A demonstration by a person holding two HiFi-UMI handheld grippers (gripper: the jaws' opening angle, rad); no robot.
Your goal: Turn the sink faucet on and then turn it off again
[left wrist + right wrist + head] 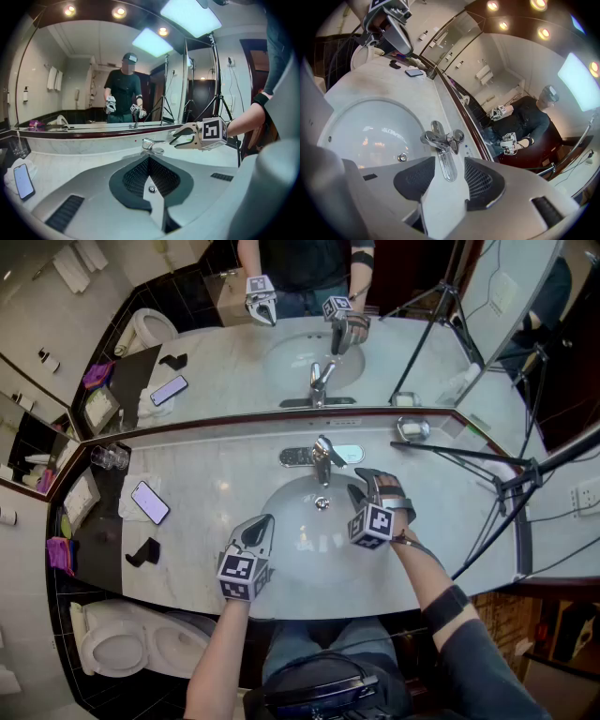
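Observation:
The chrome faucet (pixel 322 457) stands at the back rim of the white sink basin (pixel 291 559), and no water shows at its spout. My right gripper (pixel 361 486) hovers over the basin just right of the spout, open. In the right gripper view the faucet (pixel 440 139) lies a little ahead of the right gripper (pixel 450 165), whose pads touch nothing. My left gripper (pixel 258 526) hangs over the basin's front left, away from the faucet. The left gripper (pixel 149 161) has its pads together and holds nothing. The faucet (pixel 149 145) and the right gripper (pixel 174 139) show beyond it.
A phone (pixel 150 502) lies on a white cloth on the marble counter (pixel 206 474) at the left, with glasses (pixel 110 457) behind it and a black holder (pixel 142 552) in front. A soap dish (pixel 412 429) and tripod legs (pixel 497 486) stand right. A mirror (pixel 234 362) backs the counter.

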